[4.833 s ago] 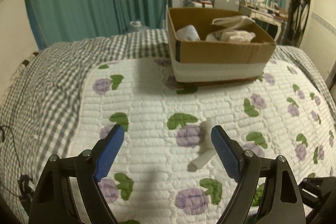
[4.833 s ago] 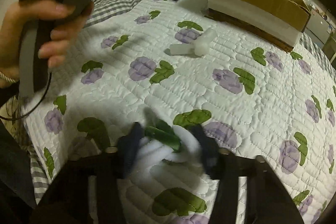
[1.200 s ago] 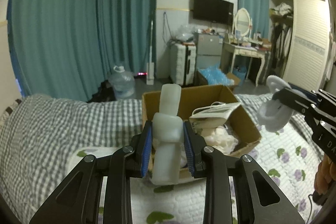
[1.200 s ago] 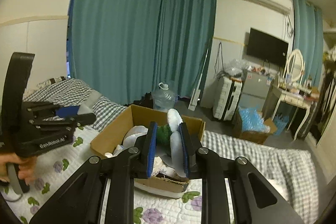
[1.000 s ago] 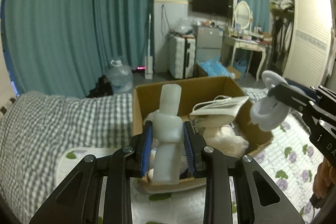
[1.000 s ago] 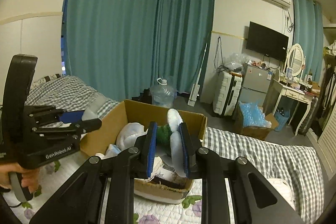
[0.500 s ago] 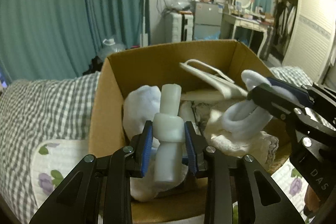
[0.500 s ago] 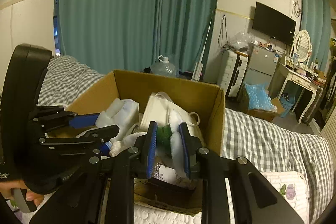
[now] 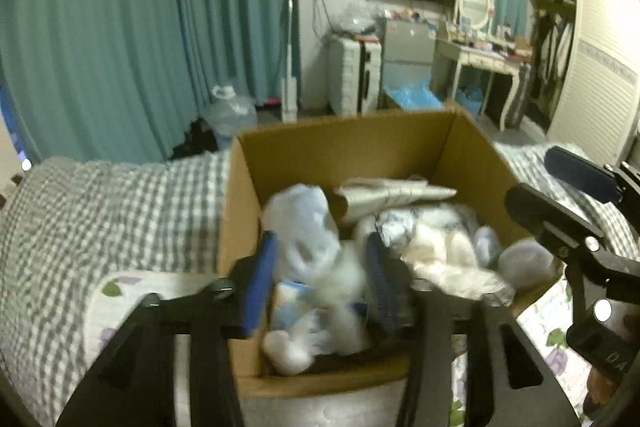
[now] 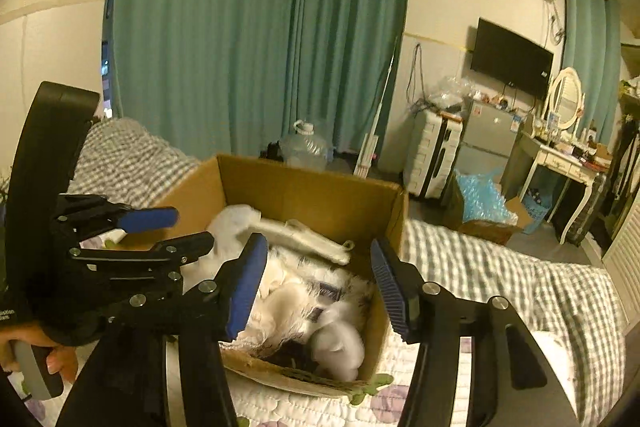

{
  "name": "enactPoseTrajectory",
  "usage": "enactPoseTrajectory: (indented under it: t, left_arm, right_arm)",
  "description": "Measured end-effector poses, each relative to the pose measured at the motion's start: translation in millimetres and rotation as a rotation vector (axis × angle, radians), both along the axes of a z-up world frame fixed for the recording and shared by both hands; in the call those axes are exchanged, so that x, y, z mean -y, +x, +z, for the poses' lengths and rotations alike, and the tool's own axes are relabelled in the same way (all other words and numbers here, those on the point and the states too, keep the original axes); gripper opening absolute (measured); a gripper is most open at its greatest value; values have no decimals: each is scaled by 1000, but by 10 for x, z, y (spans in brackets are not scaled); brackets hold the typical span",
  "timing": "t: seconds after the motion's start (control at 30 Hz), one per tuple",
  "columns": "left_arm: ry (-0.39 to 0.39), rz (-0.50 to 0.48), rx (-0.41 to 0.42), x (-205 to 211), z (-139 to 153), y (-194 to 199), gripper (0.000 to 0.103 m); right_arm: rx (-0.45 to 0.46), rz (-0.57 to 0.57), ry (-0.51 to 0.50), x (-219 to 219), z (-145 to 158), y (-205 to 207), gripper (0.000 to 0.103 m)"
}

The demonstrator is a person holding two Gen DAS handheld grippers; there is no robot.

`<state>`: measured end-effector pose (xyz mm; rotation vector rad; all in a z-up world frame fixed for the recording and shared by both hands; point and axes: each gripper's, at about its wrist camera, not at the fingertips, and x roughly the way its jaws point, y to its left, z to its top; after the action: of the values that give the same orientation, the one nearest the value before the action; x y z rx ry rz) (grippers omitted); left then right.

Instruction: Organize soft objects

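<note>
Both of your grippers now hang over the box (image 10: 304, 191), where a moment ago each still pinched its piece above it. Your left gripper (image 9: 318, 275) is opening; the view is blurred, and I cannot tell the white foam piece you carried from the other white things heaped between and below the pads, nor which way its long axis lies. Your right gripper (image 10: 318, 285) is opening too, with nothing pressed between its pads; a white and green soft toy (image 10: 338, 349) lies in the box's near right corner, just below and ahead of those jaws. In the right wrist view your left gripper (image 10: 168, 227) sits at the box's left wall. Everything soft in view lies inside the box, straight down from both grippers, so the next move likely turns on lifting clear without snagging the heap.
</note>
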<state>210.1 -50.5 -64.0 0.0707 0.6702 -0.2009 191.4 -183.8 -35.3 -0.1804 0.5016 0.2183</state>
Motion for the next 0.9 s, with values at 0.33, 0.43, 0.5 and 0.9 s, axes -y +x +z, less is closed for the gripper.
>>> enactPoseTrajectory:
  t: [0.33, 0.43, 0.5, 0.9]
  left_arm:
    - [-12, 86, 133, -286, 554, -457, 80]
    - [-29, 103, 163, -405, 718, -657, 80]
    - [-36, 111, 186, -472, 822, -794, 80]
    - [-88, 161, 308, -754, 1349, -1587, 93]
  right_arm:
    - [135, -33, 43, 91, 568, -468, 75]
    - [174, -45, 49, 73, 741, -672, 87]
    - [196, -48, 47, 43, 835, -814, 92]
    - [244, -19, 77, -132, 1314, -1637, 103]
